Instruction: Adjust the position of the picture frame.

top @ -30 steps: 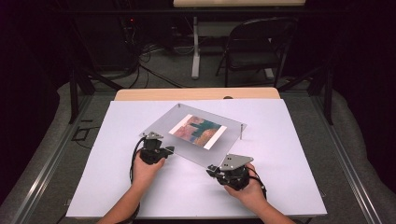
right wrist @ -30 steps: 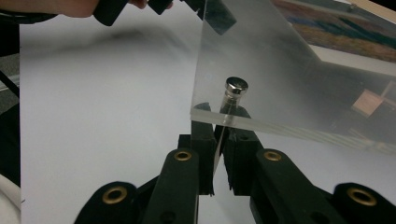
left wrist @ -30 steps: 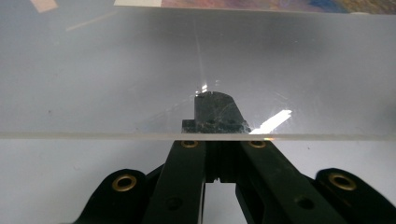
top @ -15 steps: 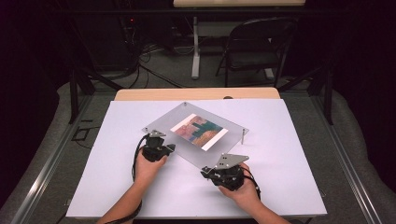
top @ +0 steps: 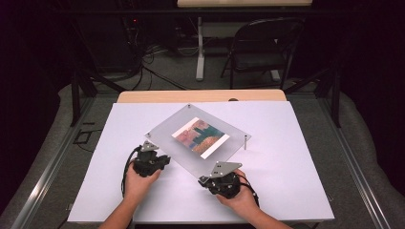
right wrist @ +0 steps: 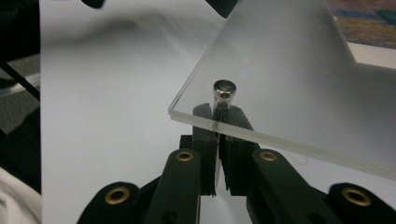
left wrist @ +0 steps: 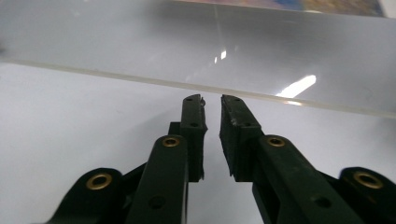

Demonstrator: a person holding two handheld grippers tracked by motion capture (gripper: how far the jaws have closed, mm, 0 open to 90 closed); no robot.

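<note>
A clear acrylic panel (top: 200,126) with a colourful picture (top: 200,137) under it lies at an angle on the white table (top: 286,181), standing on small metal posts. My right gripper (top: 206,179) is at the panel's near corner. In the right gripper view it (right wrist: 218,116) is shut on the corner post (right wrist: 224,88), beneath the panel (right wrist: 289,70). My left gripper (top: 161,158) sits by the panel's left edge. Its jaws (left wrist: 212,100) stand slightly apart with nothing between them, just short of the panel's edge (left wrist: 233,42).
Another post (top: 245,142) stands at the panel's right corner. A wooden strip (top: 200,96) runs along the table's far edge. Beyond it are a folding chair (top: 260,52) and cables on the floor. White tabletop lies open on the right.
My right gripper has moved left, in to the panel's near corner. The left gripper has shifted only slightly.
</note>
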